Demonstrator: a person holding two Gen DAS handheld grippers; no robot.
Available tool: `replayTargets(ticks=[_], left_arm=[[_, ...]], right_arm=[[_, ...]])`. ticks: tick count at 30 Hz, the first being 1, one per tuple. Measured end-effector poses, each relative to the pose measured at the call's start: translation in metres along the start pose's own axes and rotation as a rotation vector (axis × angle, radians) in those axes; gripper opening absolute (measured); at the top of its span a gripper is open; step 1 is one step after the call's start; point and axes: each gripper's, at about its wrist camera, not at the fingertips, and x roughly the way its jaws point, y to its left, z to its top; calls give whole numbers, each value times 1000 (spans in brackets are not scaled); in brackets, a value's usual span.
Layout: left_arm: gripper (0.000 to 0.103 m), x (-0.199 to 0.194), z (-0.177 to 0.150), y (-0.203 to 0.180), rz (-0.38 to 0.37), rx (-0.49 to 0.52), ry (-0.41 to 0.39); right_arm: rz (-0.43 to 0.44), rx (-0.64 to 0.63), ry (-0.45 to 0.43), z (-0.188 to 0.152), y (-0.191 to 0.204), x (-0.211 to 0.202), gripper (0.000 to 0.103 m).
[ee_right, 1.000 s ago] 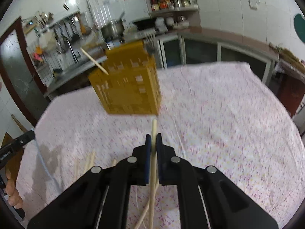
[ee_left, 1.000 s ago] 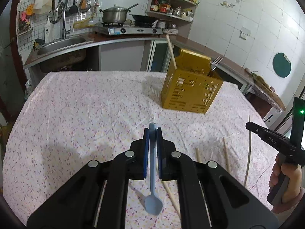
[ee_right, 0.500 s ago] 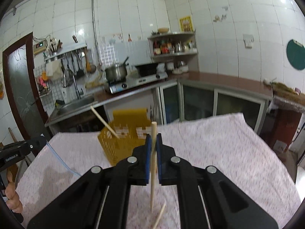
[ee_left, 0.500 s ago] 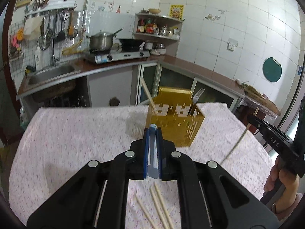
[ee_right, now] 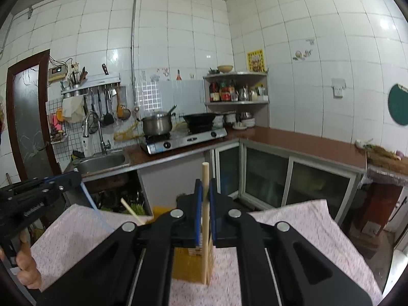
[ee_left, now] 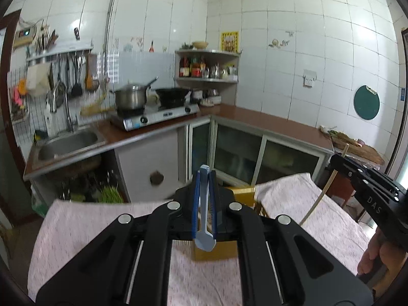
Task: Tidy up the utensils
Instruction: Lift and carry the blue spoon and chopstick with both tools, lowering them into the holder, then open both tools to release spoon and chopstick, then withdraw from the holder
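My left gripper [ee_left: 204,178] is shut on a light blue plastic spoon [ee_left: 204,219], whose bowl hangs down between the arms. Behind and below it sits the yellow slotted utensil basket [ee_left: 242,193], mostly hidden by the gripper. My right gripper [ee_right: 205,186] is shut on a wooden chopstick [ee_right: 205,229] held upright. The same basket [ee_right: 187,262] shows under it, with another chopstick [ee_right: 131,211] leaning out. The right gripper [ee_left: 339,160] also shows at the right of the left wrist view, its chopstick [ee_left: 316,201] hanging down. The left gripper [ee_right: 74,178] shows at the left of the right wrist view.
The table wears a pink flowered cloth [ee_left: 84,227]. Beyond it run a brown kitchen counter [ee_right: 301,142] with a sink [ee_right: 102,163], a gas stove [ee_right: 183,137] with a pot and a wok, and glass-door cabinets [ee_right: 267,176]. A hand [ee_right: 28,272] grips the left tool.
Both grippers have risen and tilted up from the table, each carrying its utensil. The basket has dropped low in both views, and the loose chopsticks on the cloth have left view.
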Motion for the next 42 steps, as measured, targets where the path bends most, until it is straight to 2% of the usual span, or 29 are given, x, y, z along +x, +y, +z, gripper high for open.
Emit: replayTargets(ticks=[6,13,18,28,38,42], left_arm=[[6,32,22,-5,11,11,-23],[6,69,15,-4,0,-10,-7],[6,91,1,-6,12,8,6],[6,125,-34,0,20,3,45],[6,145,-61,16,19,-31,75],[9,139,-63,22,14,-52,84]], right_arm=[[-2,-20,-39,29,10,13,6],[-7,-5,-34,30,8,40,6],[-12,-1,-24,20,5,61,6],[0,8,55,-19,-2,100,6],[18,-1,189,-65,-5,139,6],[29,5,205,-69,-7,142,7]])
